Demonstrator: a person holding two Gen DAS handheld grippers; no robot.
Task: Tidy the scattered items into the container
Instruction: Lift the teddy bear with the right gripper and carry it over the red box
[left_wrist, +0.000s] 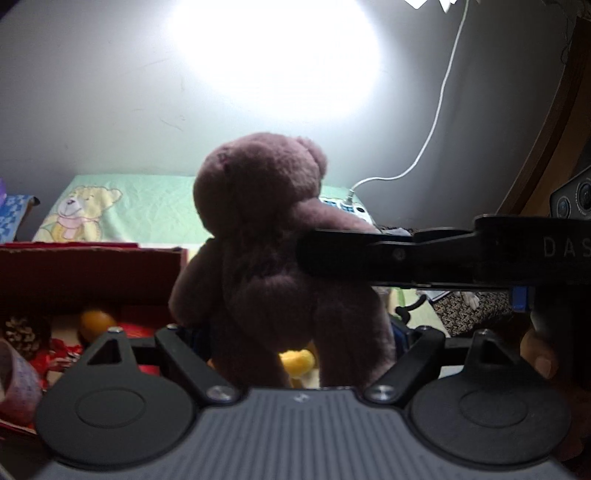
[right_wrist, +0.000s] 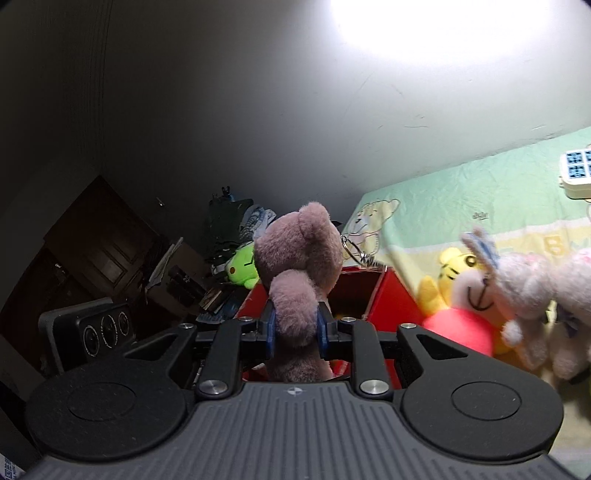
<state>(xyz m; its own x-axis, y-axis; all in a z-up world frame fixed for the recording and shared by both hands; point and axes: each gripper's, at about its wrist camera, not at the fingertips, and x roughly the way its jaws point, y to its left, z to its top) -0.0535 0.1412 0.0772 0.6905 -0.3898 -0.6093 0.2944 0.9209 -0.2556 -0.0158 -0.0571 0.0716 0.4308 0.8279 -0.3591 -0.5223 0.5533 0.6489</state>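
right tongs pinch the bear above the red box

right gripper (right_wrist: 295, 328) has its blue pads (right_wrist: 271, 332) pressed into the sides of the mauve teddy bear (right_wrist: 297, 266), which hangs upright between them. seen from the left wrist, the same bear (left_wrist: 273, 236) fills the middle, with the right gripper (left_wrist: 317, 254) reaching in from 3 o'clock and biting it at the arm. left gripper (left_wrist: 295, 332) sits just behind the bear; its fingertips are hidden by the plush, so i cannot tell whether it is spread or closed. red box (right_wrist: 373, 295) stands just beyond the bear at about 1 o'clock in the right wrist view; in the left view its wall (left_wrist: 92, 273) is at 9 o'clock, with a pine cone (left_wrist: 22, 332) and an orange ball (left_wrist: 96, 321) inside. yellow tiger plush (right_wrist: 454, 273) and grey bunny plush (right_wrist: 524, 291) lie on the green bedsheet (right_wrist: 480, 192) at 3 o'clock.
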